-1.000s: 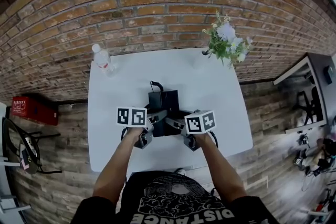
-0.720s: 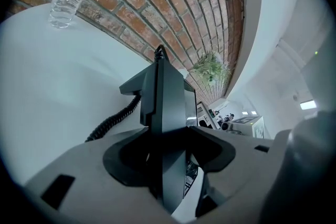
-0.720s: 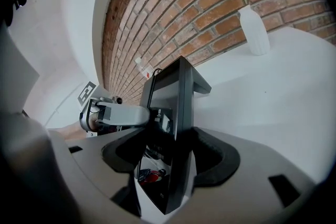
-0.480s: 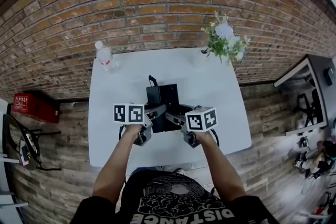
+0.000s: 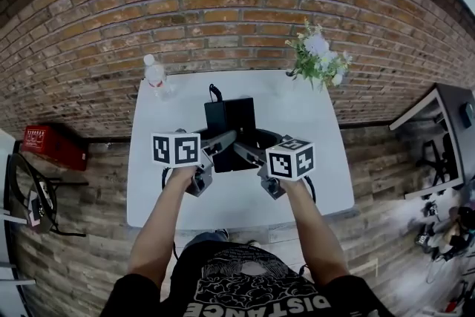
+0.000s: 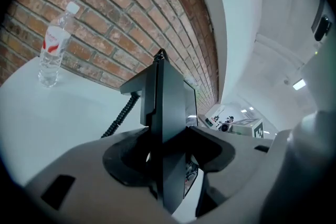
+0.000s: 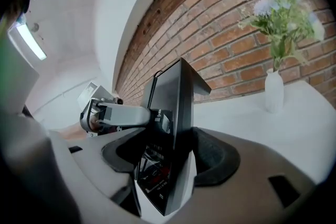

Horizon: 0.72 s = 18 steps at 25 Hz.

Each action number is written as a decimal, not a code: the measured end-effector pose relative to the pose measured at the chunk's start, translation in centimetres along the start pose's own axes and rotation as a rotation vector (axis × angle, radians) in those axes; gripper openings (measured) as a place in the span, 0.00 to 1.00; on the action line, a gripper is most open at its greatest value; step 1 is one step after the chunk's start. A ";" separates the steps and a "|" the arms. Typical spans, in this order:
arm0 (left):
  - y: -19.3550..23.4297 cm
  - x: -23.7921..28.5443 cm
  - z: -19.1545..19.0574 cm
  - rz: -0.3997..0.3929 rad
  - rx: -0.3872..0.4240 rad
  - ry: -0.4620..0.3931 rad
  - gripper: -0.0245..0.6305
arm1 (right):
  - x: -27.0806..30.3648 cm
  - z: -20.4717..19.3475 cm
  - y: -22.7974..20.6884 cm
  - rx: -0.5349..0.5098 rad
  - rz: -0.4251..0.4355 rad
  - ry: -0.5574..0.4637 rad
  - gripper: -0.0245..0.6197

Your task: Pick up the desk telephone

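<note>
I have the left gripper [image 5: 220, 142] clamped on the near-left edge of the desk telephone [image 5: 230, 117] | my right gripper [image 5: 249, 152] is clamped on its near-right edge | the black telephone sits between both grippers over mid white table [image 5: 326, 167], with its coiled cord [image 6: 118, 118] on the left | I see a water bottle [image 5: 154, 75] far left and flowers [image 5: 319, 59] far right
</note>
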<state>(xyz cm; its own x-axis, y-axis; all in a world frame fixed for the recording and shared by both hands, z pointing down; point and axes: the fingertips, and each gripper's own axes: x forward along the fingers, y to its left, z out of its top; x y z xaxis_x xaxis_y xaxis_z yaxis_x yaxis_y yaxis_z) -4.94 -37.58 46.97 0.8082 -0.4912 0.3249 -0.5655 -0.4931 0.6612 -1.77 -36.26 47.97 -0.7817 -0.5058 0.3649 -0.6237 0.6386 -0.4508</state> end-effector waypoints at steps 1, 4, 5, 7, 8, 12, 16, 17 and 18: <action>-0.6 -0.3 0.5 -0.003 0.013 -0.012 0.40 | -0.3 0.6 0.3 -0.014 0.001 -0.013 0.46; -2.3 -1.0 2.0 -0.008 0.055 -0.041 0.40 | -1.3 2.4 1.4 -0.053 0.003 -0.049 0.46; -2.9 -1.3 2.4 -0.008 0.069 -0.049 0.40 | -1.7 2.9 1.7 -0.063 0.005 -0.059 0.46; -3.9 -1.8 3.0 -0.005 0.094 -0.064 0.40 | -2.2 3.7 2.4 -0.081 0.010 -0.079 0.46; -4.3 -2.1 3.2 -0.004 0.105 -0.071 0.40 | -2.5 4.1 2.7 -0.089 0.011 -0.089 0.46; -6.0 -3.0 4.0 0.001 0.159 -0.093 0.40 | -3.6 5.1 4.0 -0.114 0.016 -0.120 0.46; -7.7 -3.9 4.4 0.005 0.197 -0.112 0.40 | -4.9 5.9 5.1 -0.140 0.020 -0.148 0.46; -8.2 -4.1 4.5 0.004 0.204 -0.118 0.40 | -5.2 6.2 5.4 -0.148 0.020 -0.155 0.46; -8.7 -4.4 4.6 0.002 0.211 -0.125 0.40 | -5.5 6.4 5.8 -0.155 0.021 -0.162 0.46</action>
<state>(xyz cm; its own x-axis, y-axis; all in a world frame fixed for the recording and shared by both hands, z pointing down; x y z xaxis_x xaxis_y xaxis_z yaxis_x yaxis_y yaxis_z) -4.33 -34.50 36.70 0.7877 -0.5709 0.2314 -0.5996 -0.6245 0.5004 -1.09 -33.50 38.19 -0.7927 -0.5702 0.2157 -0.6090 0.7251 -0.3214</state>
